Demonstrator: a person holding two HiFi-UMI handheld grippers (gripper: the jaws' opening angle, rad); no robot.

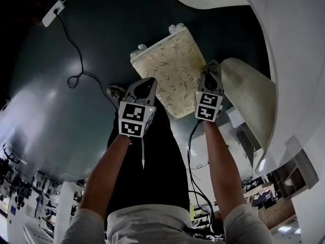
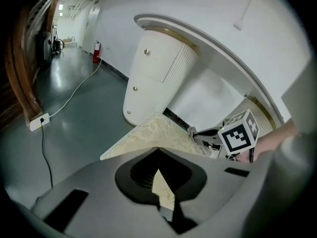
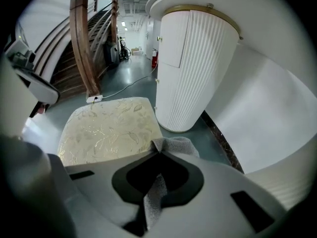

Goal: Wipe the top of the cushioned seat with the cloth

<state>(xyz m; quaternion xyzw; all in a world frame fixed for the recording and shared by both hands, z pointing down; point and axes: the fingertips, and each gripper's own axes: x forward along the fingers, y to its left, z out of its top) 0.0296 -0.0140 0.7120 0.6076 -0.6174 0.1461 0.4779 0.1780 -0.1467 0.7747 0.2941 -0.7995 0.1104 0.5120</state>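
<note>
Right gripper (image 3: 157,158) clamps a grey cloth (image 3: 176,145) at the right edge of the cushioned seat (image 3: 109,128). Cloth looks soft, light and limp, so a bunched pinch should suit. Left gripper (image 2: 158,155), jaws slightly parted and seemingly empty, hovers at the opposite edge.

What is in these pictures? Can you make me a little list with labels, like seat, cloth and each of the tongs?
seat: cream, leaf-patterned cushion, standing on the dark floor beside a white ribbed cabinet
cloth: grey, bunched at the seat's corner near the cabinet
right tongs: shut on the cloth
left tongs: at the seat's left edge; a strip of seat fabric shows between them, grip unclear
also there: power strip with its cord on the floor
</note>
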